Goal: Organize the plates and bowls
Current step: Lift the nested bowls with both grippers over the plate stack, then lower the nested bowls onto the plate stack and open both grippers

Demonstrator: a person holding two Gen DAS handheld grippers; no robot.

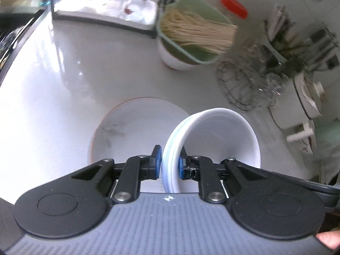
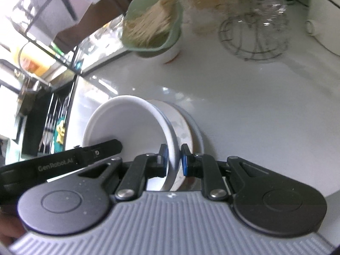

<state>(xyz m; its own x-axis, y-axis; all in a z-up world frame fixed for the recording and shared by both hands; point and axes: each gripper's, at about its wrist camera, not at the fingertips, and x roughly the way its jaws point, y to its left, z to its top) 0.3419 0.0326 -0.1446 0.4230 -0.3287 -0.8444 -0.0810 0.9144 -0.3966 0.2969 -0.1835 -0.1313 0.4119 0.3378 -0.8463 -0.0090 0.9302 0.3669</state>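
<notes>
My left gripper (image 1: 169, 163) is shut on the left rim of a stack of white bowls (image 1: 221, 136), one pad outside, one inside. A white plate with a thin brown rim (image 1: 131, 127) lies on the white counter just left of the bowls. My right gripper (image 2: 173, 159) is shut on the right rim of the same white bowl stack (image 2: 125, 125). The bowls stand over a marbled plate (image 2: 182, 127) and a grey plate rim (image 2: 198, 136). The left gripper's black finger (image 2: 99, 148) shows inside the bowl in the right wrist view.
A green container of dry noodles (image 1: 191, 31) sits on a white cup at the back. A wire rack with glasses (image 1: 244, 80) and a white pot (image 1: 297, 106) stand to the right. A black-framed shelf with glassware (image 1: 106, 0) is at back left.
</notes>
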